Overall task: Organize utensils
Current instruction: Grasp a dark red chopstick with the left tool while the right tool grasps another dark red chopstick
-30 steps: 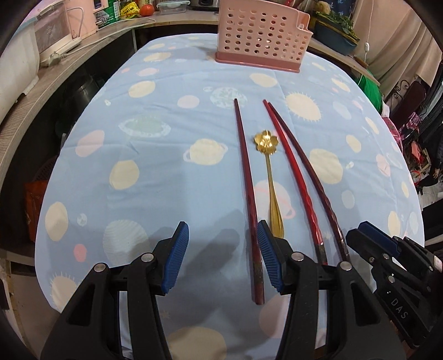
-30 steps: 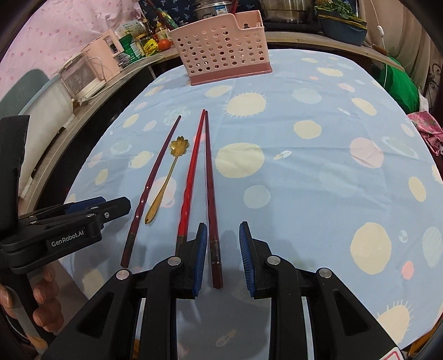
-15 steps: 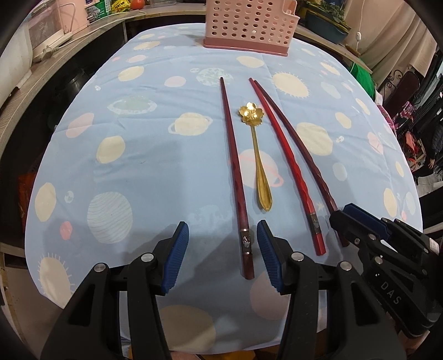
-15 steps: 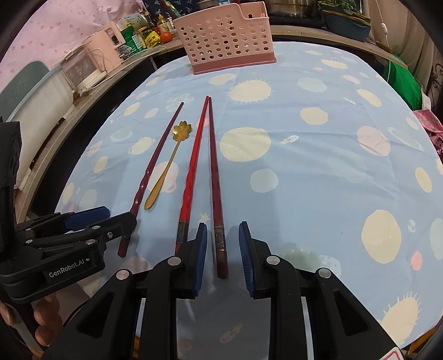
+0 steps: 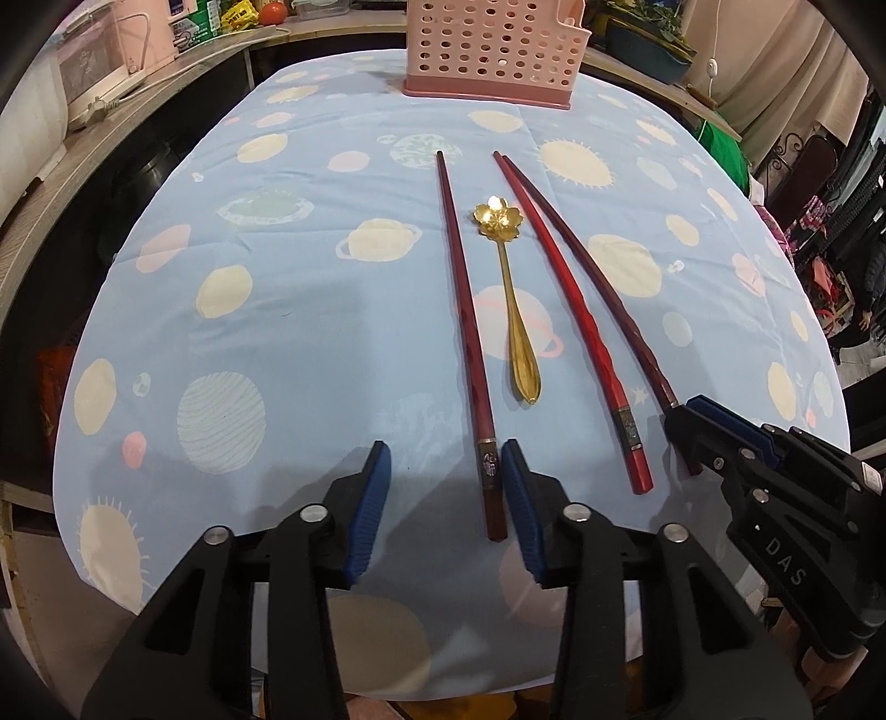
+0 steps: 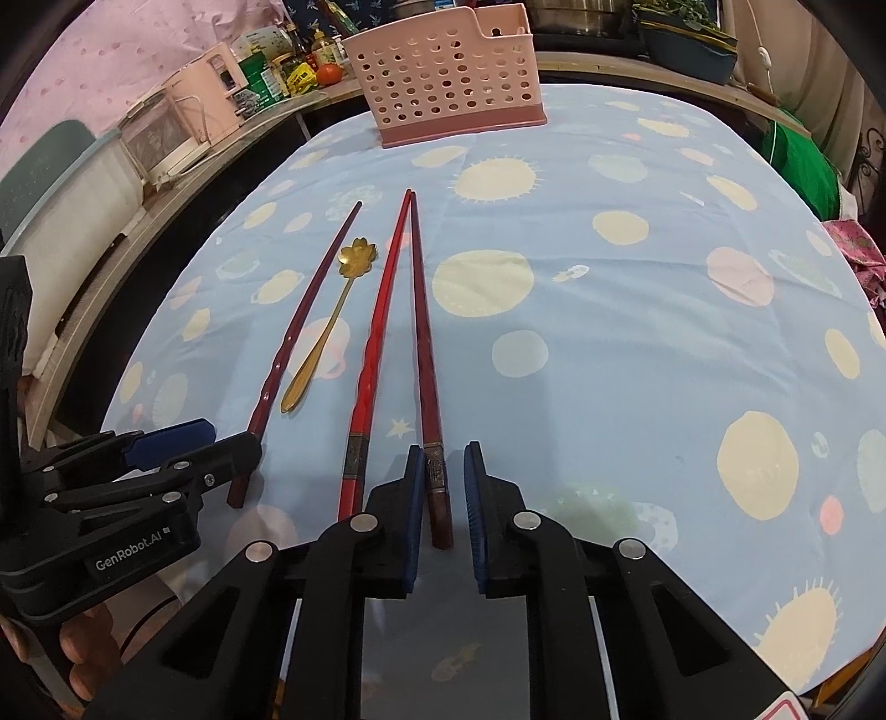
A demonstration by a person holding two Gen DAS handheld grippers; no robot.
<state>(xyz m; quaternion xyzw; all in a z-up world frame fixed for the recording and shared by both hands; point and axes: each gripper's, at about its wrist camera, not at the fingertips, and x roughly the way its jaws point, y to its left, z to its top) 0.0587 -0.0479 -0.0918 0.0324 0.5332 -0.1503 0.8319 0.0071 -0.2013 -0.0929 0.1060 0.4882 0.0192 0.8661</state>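
Three red chopsticks and a gold flower-bowl spoon (image 5: 506, 282) lie side by side on the blue planet-print tablecloth. My left gripper (image 5: 446, 471) is open; the near end of the left dark red chopstick (image 5: 465, 327) lies between its fingers, by the right pad. My right gripper (image 6: 440, 476) is open, narrower, with the near end of the right dark chopstick (image 6: 423, 343) between its pads, not clamped. The bright red chopstick (image 6: 374, 343) lies just left of it. The spoon also shows in the right wrist view (image 6: 332, 327).
A pink perforated utensil basket (image 5: 493, 50) stands at the table's far edge, also in the right wrist view (image 6: 448, 72). A counter with appliances and jars (image 6: 183, 116) runs along the left. The table's near edge is just under both grippers.
Both grippers have pulled back toward the near table edge, so the chopstick ends now sit between the fingertips rather than deeper in. Nothing has been gripped or moved on the cloth.
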